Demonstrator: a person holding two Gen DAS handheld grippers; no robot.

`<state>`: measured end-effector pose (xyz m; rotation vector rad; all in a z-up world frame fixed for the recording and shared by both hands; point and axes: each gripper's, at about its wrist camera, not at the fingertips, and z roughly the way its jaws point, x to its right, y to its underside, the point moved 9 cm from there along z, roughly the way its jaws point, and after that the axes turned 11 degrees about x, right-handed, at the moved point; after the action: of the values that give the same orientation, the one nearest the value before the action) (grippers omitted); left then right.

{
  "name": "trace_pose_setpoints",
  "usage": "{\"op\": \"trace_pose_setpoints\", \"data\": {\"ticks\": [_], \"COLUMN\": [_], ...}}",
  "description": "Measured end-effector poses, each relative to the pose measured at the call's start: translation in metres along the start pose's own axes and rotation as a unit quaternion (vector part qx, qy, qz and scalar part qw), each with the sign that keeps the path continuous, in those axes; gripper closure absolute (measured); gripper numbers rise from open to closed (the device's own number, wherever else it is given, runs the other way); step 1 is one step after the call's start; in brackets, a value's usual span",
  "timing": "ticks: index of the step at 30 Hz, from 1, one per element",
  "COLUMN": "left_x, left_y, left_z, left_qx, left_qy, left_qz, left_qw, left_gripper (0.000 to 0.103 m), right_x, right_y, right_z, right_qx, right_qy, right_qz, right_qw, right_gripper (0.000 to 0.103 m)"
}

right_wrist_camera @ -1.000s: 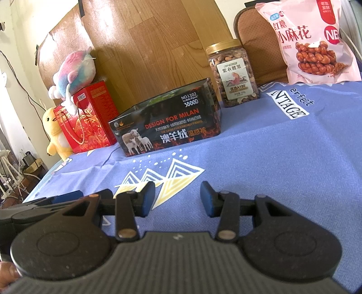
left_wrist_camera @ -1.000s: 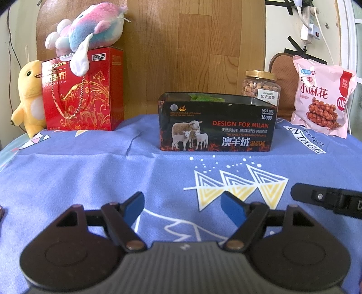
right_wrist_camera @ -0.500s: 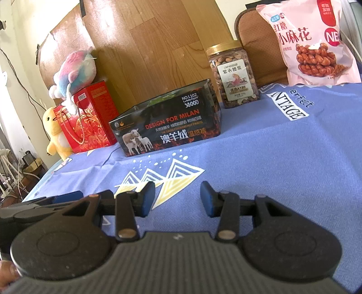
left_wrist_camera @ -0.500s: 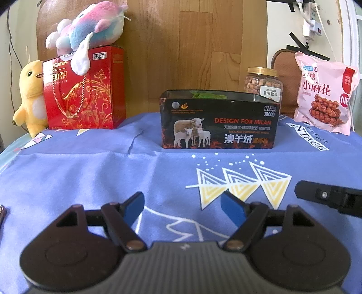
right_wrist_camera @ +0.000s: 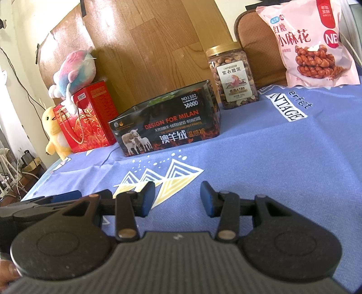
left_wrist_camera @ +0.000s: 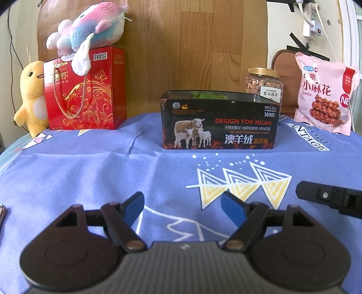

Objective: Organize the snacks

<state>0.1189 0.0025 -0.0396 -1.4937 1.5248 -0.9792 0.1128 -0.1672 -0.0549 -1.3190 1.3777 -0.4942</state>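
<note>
Blue-padded left gripper [left_wrist_camera: 182, 207] and right gripper [right_wrist_camera: 178, 199] both gape empty above the tablecloth [left_wrist_camera: 90, 171], seemingly untouching.

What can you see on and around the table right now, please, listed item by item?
Tin: one, black with sheep picture, open-topped, middle of the table, something green inside.
Nut jar: one, clear with gold lid, behind the tin to its right.
Snack bag: one, pink, standing at the far right.
Gift box: one, red with gold pattern, far left.
Plush fish: one, pink and blue, on top of the gift box.
Plush duck: one, yellow, left of the gift box.
Cloth: one, blue with printed triangles, covering the table.
Board: one, wood, behind everything.
Power strip: one, white, on the wall, upper right.
Left gripper: open, empty, above the cloth.
Right gripper: open, empty, above the cloth.
</note>
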Motion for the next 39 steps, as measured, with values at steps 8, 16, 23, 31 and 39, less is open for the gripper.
{"op": "trace_pose_setpoints", "data": {"ticks": [8,16,23,31,39], "left_x": [0.0003,0.0007,0.0009,0.0012,0.0016], "left_y": [0.0001,0.0003,0.0004,0.0003,0.0005], "left_z": [-0.0003,-0.0007,-0.0009,-0.0012,-0.0017], "left_qx": [0.0,0.0,0.0,0.001,0.001], "left_qy": [0.0,0.0,-0.001,-0.001,-0.002], "left_qz": [0.0,0.0,-0.001,0.0,-0.001], "left_qw": [1.0,1.0,1.0,1.0,1.0], "left_gripper": [0.025,0.025,0.024,0.024,0.024], "right_x": [0.0,-0.0001,0.0002,0.0003,0.0], "right_y": [-0.0007,-0.0008,-0.0007,-0.0006,-0.0004], "right_z": [-0.0004,-0.0004,-0.0005,-0.0004,-0.0006], "right_qx": [0.0,0.0,0.0,0.0,0.0], "right_qy": [-0.002,-0.002,-0.002,-0.002,-0.002], "right_qz": [0.001,0.002,0.001,0.001,0.001], "right_qw": [1.0,1.0,1.0,1.0,1.0], "right_gripper": [0.056,0.056,0.056,0.056,0.056]}}
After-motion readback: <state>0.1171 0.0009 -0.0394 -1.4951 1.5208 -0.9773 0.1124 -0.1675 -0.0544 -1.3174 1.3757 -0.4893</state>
